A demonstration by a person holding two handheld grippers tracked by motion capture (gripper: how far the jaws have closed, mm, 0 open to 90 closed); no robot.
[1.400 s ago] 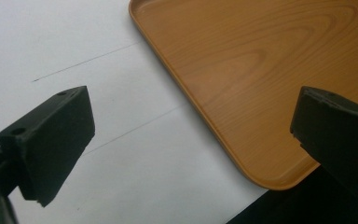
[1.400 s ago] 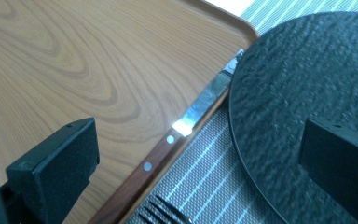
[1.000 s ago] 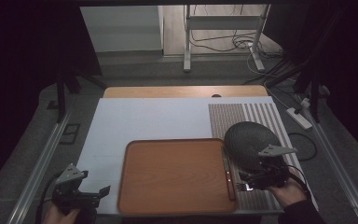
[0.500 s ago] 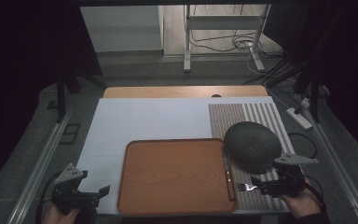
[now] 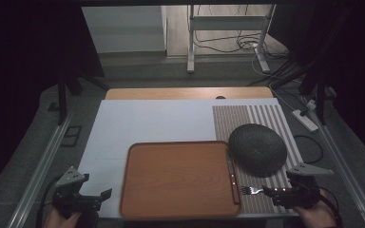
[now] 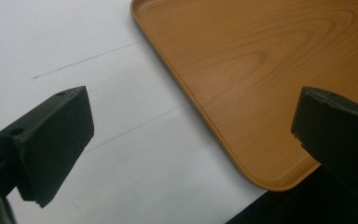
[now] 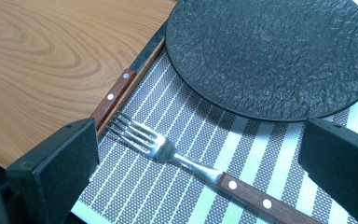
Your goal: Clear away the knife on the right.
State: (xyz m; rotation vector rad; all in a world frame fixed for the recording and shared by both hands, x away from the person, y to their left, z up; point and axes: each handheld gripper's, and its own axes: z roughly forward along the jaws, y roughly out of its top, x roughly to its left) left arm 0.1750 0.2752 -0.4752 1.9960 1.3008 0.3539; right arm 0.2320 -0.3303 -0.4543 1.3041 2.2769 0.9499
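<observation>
Right gripper [image 7: 200,154], jaws spread wide and holding nothing, poised low over a wood-handled fork [image 7: 200,170] lying flat on the striped placemat [image 7: 261,144]. Just beyond, a black textured plate [image 7: 270,56]; alongside the wooden tray [image 7: 51,56], a wood-handled knife [image 7: 119,91] touching its edge. Left gripper [image 6: 191,140] likewise open and empty, at the tray's near left corner above the white tabletop [image 6: 51,37].
</observation>
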